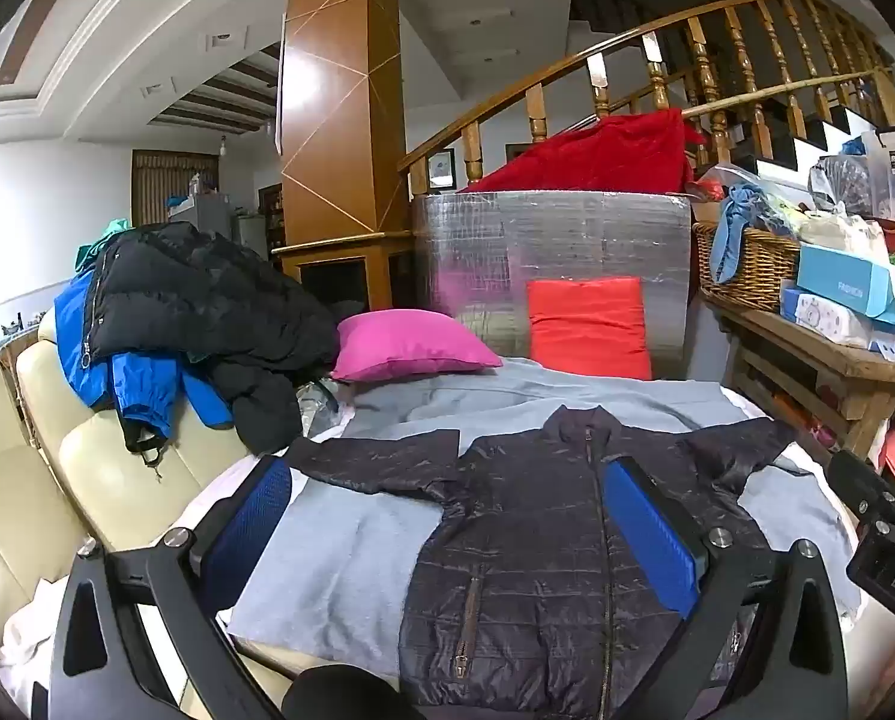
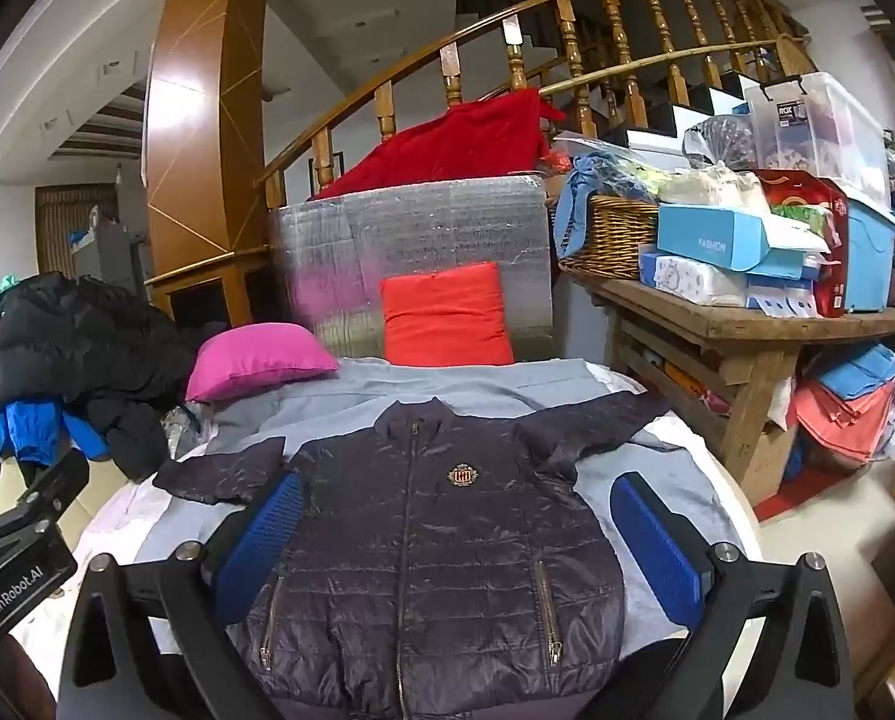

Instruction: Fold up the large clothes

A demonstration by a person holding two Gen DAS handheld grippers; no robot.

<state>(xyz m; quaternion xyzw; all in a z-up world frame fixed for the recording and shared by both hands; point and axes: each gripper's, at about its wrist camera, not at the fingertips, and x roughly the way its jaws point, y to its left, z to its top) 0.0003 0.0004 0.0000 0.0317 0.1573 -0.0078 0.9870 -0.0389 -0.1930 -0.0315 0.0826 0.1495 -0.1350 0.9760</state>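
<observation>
A dark navy quilted jacket (image 1: 525, 546) lies flat and zipped, front up, on a grey sheet (image 1: 339, 546), sleeves spread to both sides. It also shows in the right wrist view (image 2: 435, 546), with a crest badge on the chest. My left gripper (image 1: 447, 474) is open and empty, held above the jacket's left half. My right gripper (image 2: 459, 492) is open and empty, held above the jacket's body. Each gripper's housing shows at the edge of the other's view.
A pile of black and blue coats (image 1: 189, 324) lies on a cream sofa (image 1: 39, 480) at left. A pink cushion (image 1: 405, 345) and a red cushion (image 1: 588, 327) sit behind the jacket. A cluttered wooden bench (image 2: 747, 324) with a wicker basket (image 2: 609, 234) stands at right.
</observation>
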